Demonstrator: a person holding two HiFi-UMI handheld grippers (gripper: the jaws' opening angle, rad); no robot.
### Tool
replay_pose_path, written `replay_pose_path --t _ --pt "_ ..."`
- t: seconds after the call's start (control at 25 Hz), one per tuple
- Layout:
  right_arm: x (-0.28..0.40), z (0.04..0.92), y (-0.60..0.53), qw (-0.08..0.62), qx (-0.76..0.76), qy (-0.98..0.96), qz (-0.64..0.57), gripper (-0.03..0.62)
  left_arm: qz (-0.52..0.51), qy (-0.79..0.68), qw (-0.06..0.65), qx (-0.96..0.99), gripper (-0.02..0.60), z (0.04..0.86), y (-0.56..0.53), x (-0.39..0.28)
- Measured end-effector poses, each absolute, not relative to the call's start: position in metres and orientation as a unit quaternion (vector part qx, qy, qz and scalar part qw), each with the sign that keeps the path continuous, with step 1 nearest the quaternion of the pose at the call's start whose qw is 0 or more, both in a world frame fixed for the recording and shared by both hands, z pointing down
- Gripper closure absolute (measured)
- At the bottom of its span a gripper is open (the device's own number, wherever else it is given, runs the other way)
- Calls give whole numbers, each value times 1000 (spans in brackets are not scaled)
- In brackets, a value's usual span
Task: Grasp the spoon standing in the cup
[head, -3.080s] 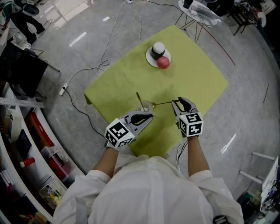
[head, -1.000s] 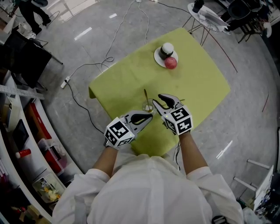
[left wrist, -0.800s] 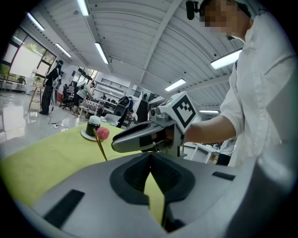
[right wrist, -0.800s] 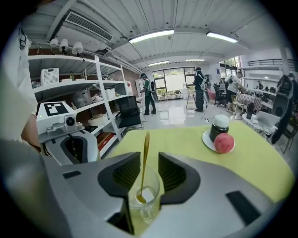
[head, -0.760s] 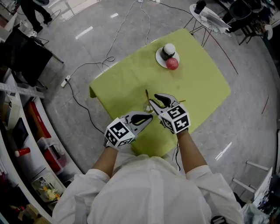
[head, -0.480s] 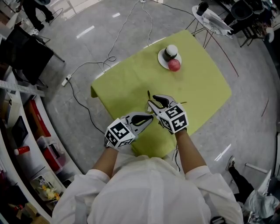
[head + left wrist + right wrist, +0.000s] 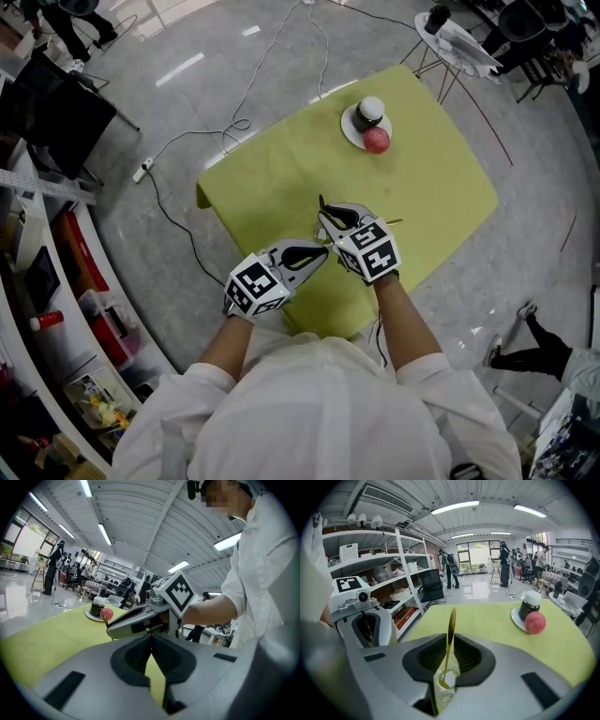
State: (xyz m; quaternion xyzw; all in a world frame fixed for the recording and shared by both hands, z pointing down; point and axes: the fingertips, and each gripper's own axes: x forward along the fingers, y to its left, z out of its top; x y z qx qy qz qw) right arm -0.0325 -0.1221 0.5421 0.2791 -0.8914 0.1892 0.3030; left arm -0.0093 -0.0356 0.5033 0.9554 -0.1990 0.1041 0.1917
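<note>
The spoon (image 7: 450, 625) is a slim, gold-coloured one. It stands nearly upright in a small clear glass cup (image 7: 442, 693) near your edge of the yellow-green surface (image 7: 281, 169). Its bowl is down in the cup and its handle rises well above the rim.

Your right hand-held gripper (image 7: 449, 644) has just been closing. Its jaws now stand narrow with the spoon's handle between them, above the rim, and the pads appear to press on it from both sides. Your left hand-held gripper (image 7: 151, 638) hangs near the cup with its jaws together on nothing.

Expect the spoon to be light and stiff. It looks polished, so it is probably slippery. A thin handle like this can swivel or slide between the pads if you pinch it on its narrow edges.

The upper half of the handle, clear of the glass, looks like the best place to hold it. Put the pads flat on its broad faces.

The cup is the delicate part. It looks light, breakable and easy to tip. If you lean the handle sideways against the rim, it could lever the cup over, so a straight upward pull seems safest.
</note>
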Motion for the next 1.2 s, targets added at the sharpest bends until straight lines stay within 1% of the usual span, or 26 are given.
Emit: replay_pose_path --t 0.2,0.6,1.2 --pt "-33 543 -122 313 276 -890 185 557 103 -198 192 956 577 503 -36 -8" --pt "-35 540 -119 305 269 -894 186 566 103 -198 192 956 577 502 -38 -8" --pt "-18 523 -116 262 298 -901 172 574 107 -189 186 958 577 501 -38 -4"
